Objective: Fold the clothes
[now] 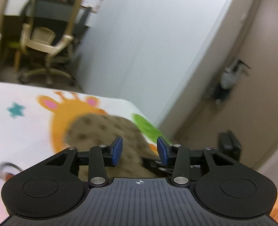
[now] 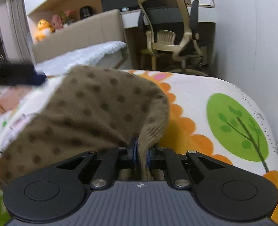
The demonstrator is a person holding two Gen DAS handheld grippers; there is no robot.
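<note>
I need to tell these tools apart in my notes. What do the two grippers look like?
Both look alike: the left gripper and right gripper have black linkage arms with silver pivot pins, blue finger pads, two round black discs, and a ribbed grey body bearing a small white crosshair mark.

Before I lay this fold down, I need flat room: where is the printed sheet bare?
Bare sheet lies right of the brown dotted garment, around the green tree print, up to the bed's far edge. The right gripper pinches the garment's edge. The sheet's left side is crowded: the garment spreads there, with the left gripper open above it.
</note>
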